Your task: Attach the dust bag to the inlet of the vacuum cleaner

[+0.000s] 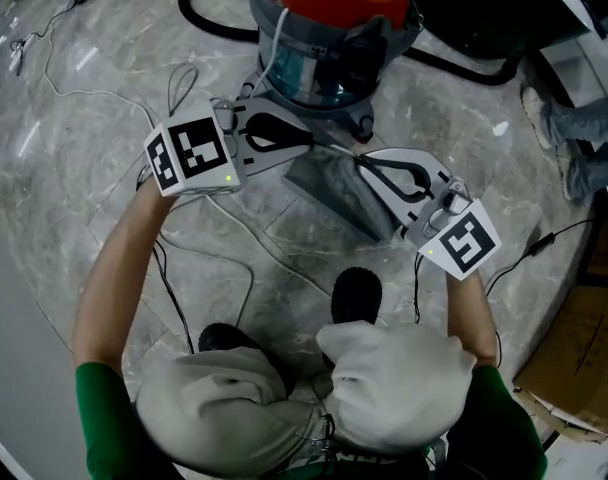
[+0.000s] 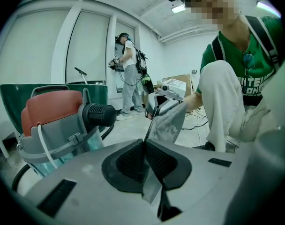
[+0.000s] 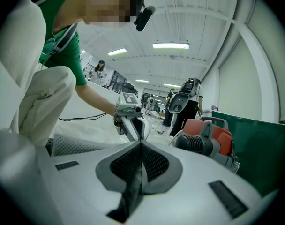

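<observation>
The vacuum cleaner (image 1: 329, 28) has a red lid over a clear drum and stands on the floor ahead of me. Its black ribbed inlet (image 2: 99, 114) faces the bag. The grey dust bag (image 1: 339, 193) hangs stretched between both grippers, just in front of the drum. My left gripper (image 1: 309, 140) is shut on the bag's left edge, and in the left gripper view (image 2: 145, 142) a thin grey fold sits pinched between the pads. My right gripper (image 1: 364, 160) is shut on the opposite edge, and the right gripper view (image 3: 141, 143) shows dark fabric clamped between its pads, with the vacuum (image 3: 208, 142) to the right.
A black hose (image 1: 209, 18) loops behind the vacuum. Thin cables (image 1: 74, 93) trail over the marble floor. A cardboard box (image 1: 584, 358) lies at the right, and another person's shoes (image 1: 574, 148) are at the upper right. My knees (image 1: 314, 388) are below the grippers.
</observation>
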`<state>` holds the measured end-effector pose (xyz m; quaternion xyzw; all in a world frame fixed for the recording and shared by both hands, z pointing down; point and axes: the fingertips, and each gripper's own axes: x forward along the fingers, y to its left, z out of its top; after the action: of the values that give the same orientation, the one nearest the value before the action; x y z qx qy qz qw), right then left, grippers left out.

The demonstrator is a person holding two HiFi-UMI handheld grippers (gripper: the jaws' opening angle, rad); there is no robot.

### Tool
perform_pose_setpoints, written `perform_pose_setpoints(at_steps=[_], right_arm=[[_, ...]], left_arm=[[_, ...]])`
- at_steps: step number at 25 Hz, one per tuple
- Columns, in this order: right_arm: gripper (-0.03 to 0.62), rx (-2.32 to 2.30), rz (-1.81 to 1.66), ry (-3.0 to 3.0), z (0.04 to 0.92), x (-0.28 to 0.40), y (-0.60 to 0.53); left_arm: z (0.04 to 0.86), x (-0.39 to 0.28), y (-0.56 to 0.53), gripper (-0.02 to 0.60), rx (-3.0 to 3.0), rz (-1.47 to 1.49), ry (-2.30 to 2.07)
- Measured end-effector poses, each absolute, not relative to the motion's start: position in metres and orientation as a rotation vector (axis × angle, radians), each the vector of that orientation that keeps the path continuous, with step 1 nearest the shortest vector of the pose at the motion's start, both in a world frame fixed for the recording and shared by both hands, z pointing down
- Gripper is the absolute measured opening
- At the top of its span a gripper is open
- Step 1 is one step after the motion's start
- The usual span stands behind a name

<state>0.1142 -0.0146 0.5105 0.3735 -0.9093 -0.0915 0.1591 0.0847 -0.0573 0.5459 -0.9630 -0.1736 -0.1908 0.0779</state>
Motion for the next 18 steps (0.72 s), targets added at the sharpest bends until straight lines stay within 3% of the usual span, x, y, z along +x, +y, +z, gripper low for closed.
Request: perform_pose_setpoints(at_steps=[18], right_arm=[[0.014,1.287,-0.286,-2.59,0.478,0.147,-0.061]], left_arm=[[0.5,0.108,-0.099,0.006,-2.723,-0.726,-0.347]])
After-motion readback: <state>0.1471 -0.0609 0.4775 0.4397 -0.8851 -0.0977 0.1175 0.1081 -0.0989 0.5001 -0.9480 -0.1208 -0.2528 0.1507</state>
